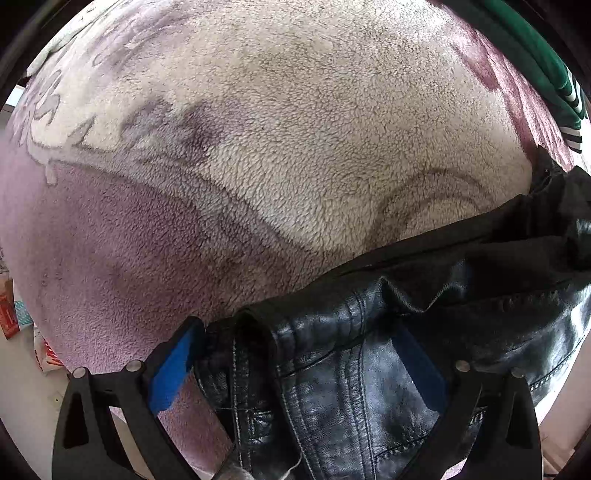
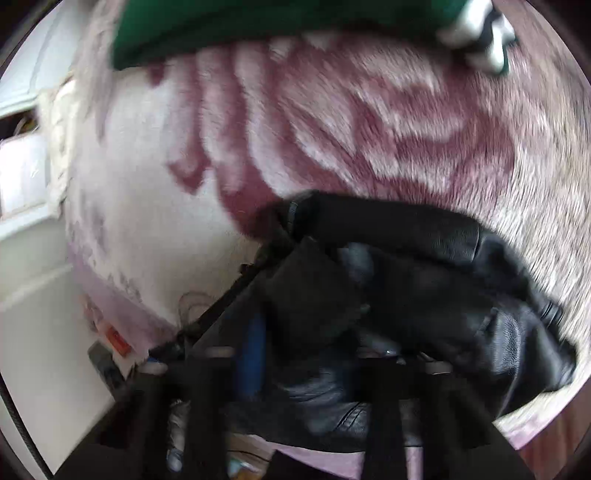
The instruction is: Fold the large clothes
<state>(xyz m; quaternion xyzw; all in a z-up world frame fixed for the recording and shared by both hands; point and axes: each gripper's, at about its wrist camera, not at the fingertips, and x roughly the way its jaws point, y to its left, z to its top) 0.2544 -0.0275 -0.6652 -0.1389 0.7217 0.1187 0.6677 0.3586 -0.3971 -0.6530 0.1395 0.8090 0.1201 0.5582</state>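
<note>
My left claw [image 1: 295, 354] stands spread wide, pointing down, with a thick bunched fold of the black leather jacket [image 1: 332, 369] between its blue pads [image 1: 173, 369]; the pads straddle the leather, and I cannot tell whether they press it. The jacket lies on the fleece blanket [image 1: 258, 147], cream and mauve with a purple pattern, and its crumpled length runs from my left claw off toward the right edge of the left wrist view.

My right claw [image 2: 306, 354] is blurred; its fingers look drawn fairly close with black jacket [image 2: 424, 288] material bunched between them, a dark flap standing up from the pinch. I take it as pinching the jacket. From there the leather trails rightward across the blanket [image 2: 147, 221]. Beyond the jacket, at the blanket's far edge, lies a green garment [image 2: 258, 26] with white stripes.
</note>
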